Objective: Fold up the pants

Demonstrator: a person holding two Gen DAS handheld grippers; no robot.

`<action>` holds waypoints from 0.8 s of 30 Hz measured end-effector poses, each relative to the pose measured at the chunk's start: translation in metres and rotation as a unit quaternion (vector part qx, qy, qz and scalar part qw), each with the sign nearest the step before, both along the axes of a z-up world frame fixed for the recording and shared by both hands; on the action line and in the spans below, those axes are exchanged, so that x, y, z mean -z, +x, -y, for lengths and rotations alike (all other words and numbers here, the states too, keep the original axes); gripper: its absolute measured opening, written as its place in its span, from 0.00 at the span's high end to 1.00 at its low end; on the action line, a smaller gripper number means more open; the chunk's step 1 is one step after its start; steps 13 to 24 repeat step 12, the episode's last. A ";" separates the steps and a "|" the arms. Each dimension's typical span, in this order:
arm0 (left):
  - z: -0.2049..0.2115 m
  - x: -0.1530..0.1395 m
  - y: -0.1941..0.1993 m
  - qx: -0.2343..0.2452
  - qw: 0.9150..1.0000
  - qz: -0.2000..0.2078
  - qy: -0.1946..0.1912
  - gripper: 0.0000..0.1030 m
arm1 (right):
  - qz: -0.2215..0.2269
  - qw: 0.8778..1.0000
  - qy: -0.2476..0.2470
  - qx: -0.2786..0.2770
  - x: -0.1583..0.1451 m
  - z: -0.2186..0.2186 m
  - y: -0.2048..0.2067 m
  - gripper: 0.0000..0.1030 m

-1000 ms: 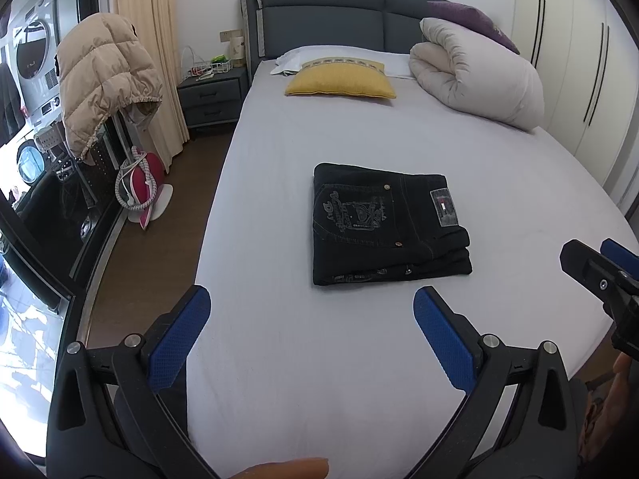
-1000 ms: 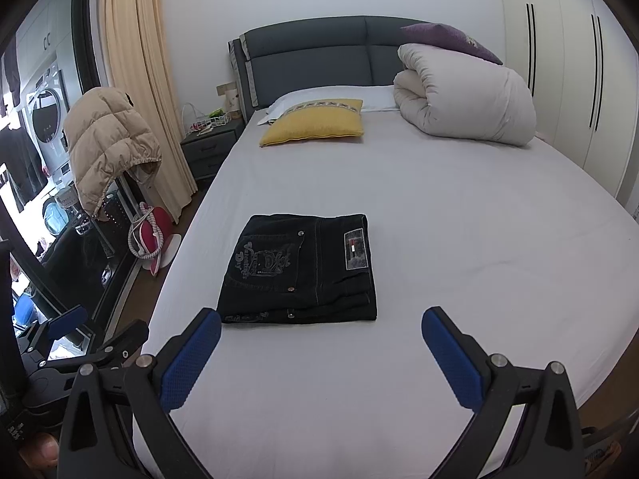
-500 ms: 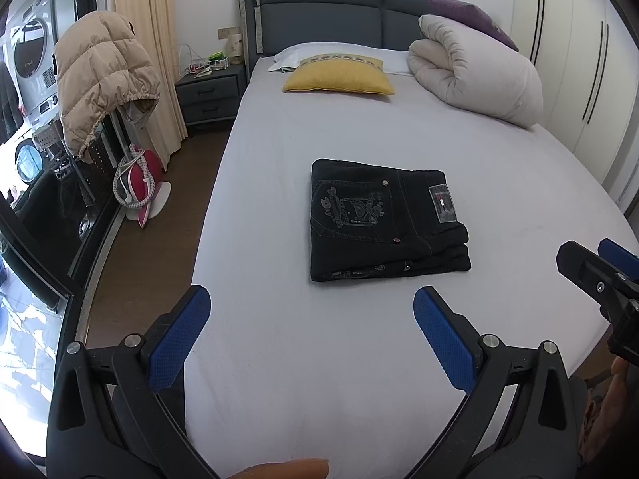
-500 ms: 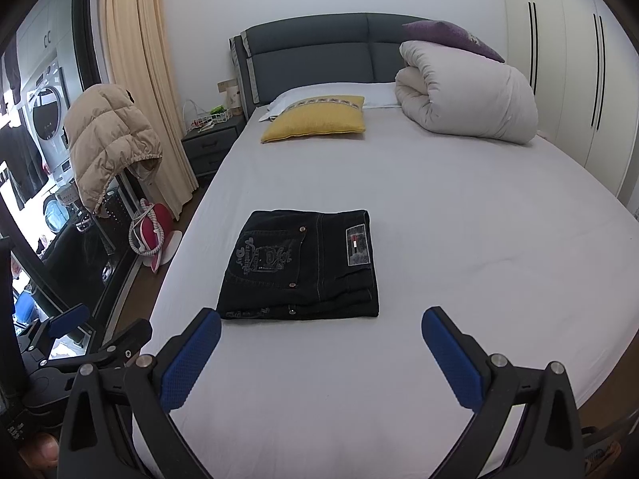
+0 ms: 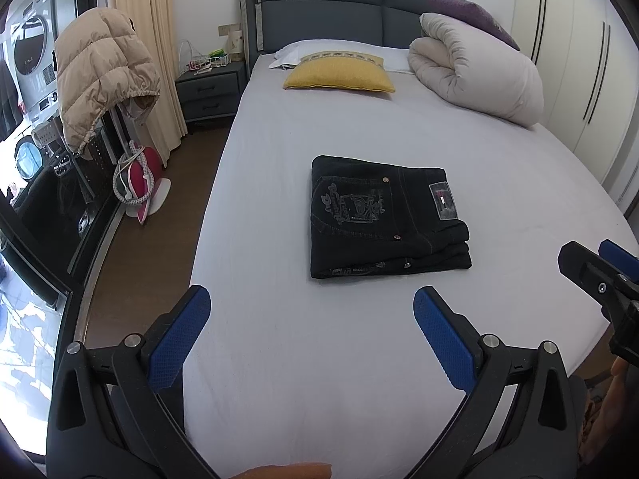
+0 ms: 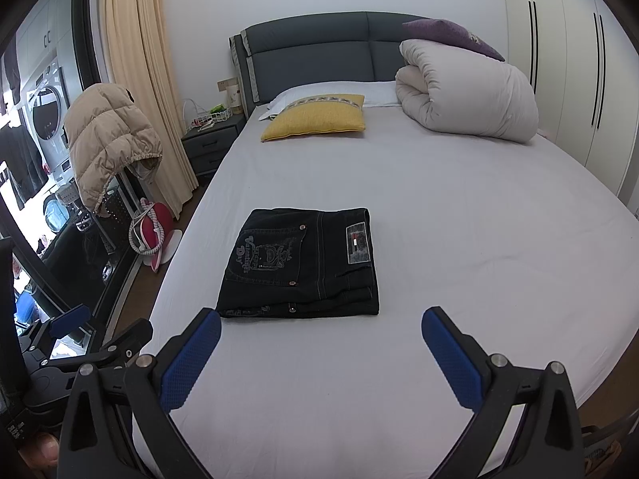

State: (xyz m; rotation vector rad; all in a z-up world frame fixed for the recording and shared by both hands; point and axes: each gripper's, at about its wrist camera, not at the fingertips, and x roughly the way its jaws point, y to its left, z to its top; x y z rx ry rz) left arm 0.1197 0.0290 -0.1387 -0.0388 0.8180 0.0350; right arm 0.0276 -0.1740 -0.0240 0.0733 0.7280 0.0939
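Black pants (image 5: 383, 219) lie folded into a compact rectangle on the white bed sheet (image 5: 319, 379), back pocket embroidery and label facing up; the right wrist view shows the same pants (image 6: 307, 263) just left of centre. My left gripper (image 5: 311, 319) hovers open over the sheet, nearer the foot of the bed than the pants, holding nothing. My right gripper (image 6: 319, 343) is open too, a short way back from the folded edge, with bare sheet between its blue pads. Each gripper shows at the edge of the other's view.
A yellow pillow (image 5: 339, 78) and a rolled white duvet (image 5: 479, 72) lie near the dark headboard (image 5: 339, 12). A beige puffer jacket (image 5: 100, 76) hangs on a rack at the left, above a red iron (image 5: 139, 183). A nightstand (image 5: 207, 92) stands by the curtain; wardrobes (image 5: 579, 60) line the right.
Both grippers have drawn slightly back from the pants and tilted a little. The folded pants have not moved, and both grippers stay open.
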 end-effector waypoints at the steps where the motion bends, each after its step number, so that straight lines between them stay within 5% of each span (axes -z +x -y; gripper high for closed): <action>1: -0.001 0.000 0.000 0.000 1.000 -0.001 0.000 0.00 | 0.000 1.000 0.000 0.000 0.000 0.000 0.000 0.00; 24: -0.008 0.003 0.005 -0.007 1.000 -0.006 -0.009 0.00 | -0.003 1.000 -0.001 -0.001 0.005 0.001 -0.004 0.00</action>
